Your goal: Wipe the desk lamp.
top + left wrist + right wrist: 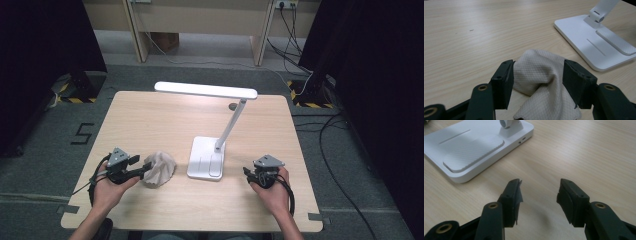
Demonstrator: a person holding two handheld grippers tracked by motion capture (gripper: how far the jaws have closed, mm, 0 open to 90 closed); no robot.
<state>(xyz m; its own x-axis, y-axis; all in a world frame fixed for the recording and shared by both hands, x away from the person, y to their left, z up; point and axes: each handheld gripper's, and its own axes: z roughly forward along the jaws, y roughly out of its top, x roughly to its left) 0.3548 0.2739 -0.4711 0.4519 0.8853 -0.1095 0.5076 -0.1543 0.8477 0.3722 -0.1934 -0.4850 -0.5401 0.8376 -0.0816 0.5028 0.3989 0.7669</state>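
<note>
A crumpled cream cloth [159, 169] lies on the wooden table [150, 120] to the left of a white desk lamp's base [206, 159]. My left gripper [140, 167] is at the cloth's left side. In the left gripper view the cloth [541, 72] bulges between the widely parted jaws of that gripper [537, 72] and touches both pads; I see no squeeze on it. The lamp base [594, 45] stands beyond. My right gripper [248, 175] rests right of the base, open, with bare table between the jaws of this gripper [539, 192] and the lamp base [469, 147] ahead.
The lamp's slanted arm [230, 125] rises from the base to a long white head [206, 90] over the table's middle. A small dark spot [233, 106] sits near the far edge. Dark curtains and cables lie beyond the table.
</note>
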